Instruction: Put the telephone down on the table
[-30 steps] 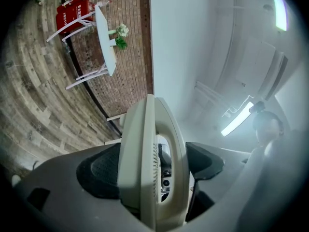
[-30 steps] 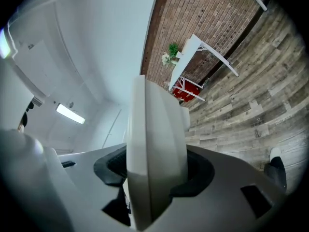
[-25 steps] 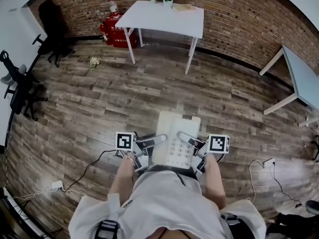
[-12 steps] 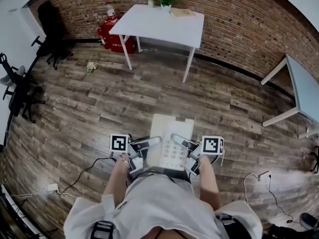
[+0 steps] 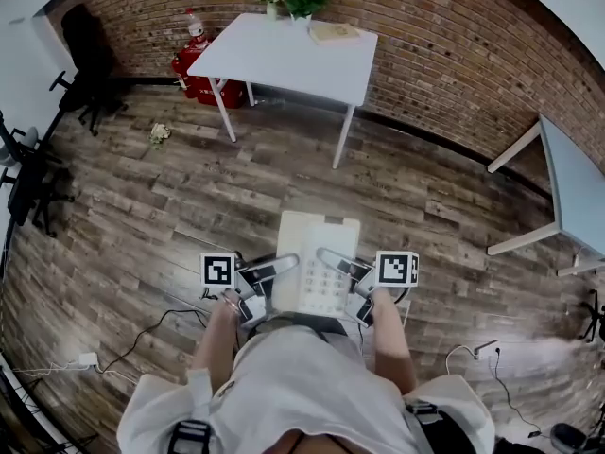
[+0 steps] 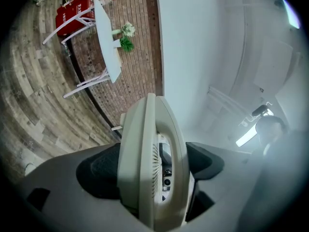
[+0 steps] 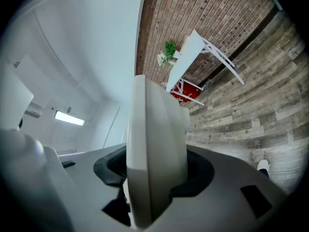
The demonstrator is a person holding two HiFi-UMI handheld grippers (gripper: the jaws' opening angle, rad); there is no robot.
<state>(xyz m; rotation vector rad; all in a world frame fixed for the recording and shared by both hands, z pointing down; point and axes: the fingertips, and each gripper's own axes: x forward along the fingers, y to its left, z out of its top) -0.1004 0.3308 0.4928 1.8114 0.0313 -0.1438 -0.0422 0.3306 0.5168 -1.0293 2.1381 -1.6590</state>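
Cream plastic desk telephone with a pale keypad (image 5: 317, 265) hangs level above the brown wood-plank floor (image 5: 161, 206), just before the person's waist. The left tongs (image 5: 267, 270) are clenched on its left edge, the right tongs (image 5: 338, 263) on its right edge. The white rectangular surface (image 5: 284, 60) stands well apart, beside the red brick wall (image 5: 444, 36).

Left claw (image 5: 282, 265) and right claw (image 5: 333, 259) point inward, both clamped tight.

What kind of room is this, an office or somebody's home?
Probably an office or studio: a bare brick wall, a plain white table and black office chairs on a wooden floor.
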